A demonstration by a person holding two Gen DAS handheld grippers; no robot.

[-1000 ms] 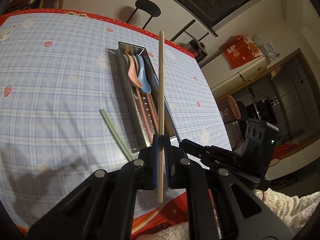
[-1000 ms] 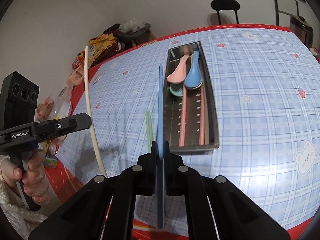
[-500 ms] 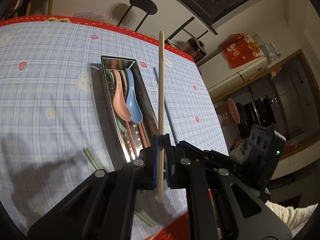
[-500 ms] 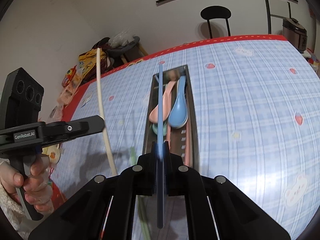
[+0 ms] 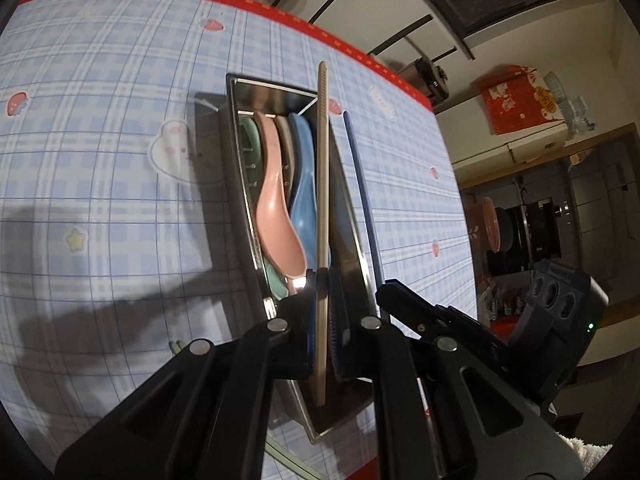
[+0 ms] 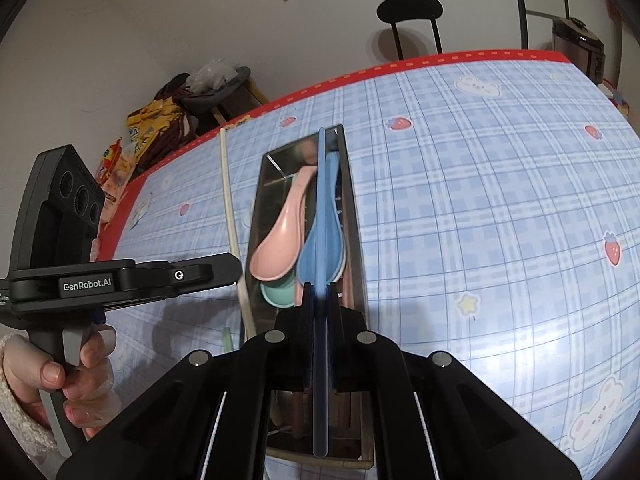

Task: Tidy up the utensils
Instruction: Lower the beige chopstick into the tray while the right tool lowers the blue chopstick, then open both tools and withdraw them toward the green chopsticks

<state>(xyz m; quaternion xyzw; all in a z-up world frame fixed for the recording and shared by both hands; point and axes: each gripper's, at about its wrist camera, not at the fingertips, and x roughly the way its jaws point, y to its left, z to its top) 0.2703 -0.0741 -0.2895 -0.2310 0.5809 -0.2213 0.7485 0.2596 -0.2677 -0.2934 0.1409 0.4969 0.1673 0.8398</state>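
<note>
My left gripper [image 5: 320, 280] is shut on a beige chopstick [image 5: 322, 184], held lengthwise over the steel utensil tray [image 5: 236, 184]. My right gripper [image 6: 319, 292] is shut on a blue chopstick [image 6: 321, 216], also lengthwise over the tray [image 6: 354, 208]. In the tray lie a pink spoon [image 5: 276, 216], a blue spoon [image 5: 304, 184], a green spoon [image 5: 250, 136] and pink chopsticks. The blue chopstick [image 5: 360, 192] shows right of the tray in the left wrist view. The beige chopstick [image 6: 231, 208] shows left of the tray in the right wrist view.
A green chopstick [image 6: 226, 340] lies on the checked blue tablecloth [image 6: 480, 200] left of the tray, mostly hidden. The red table edge [image 6: 440, 60] is at the back. A black stool [image 6: 408, 12] stands beyond it. Snack bags [image 6: 156, 120] lie at the far left.
Both grippers have moved forward and down, so both chopsticks now hang over the tray. Both stay shut. The green chopstick has dropped almost out of view.
</note>
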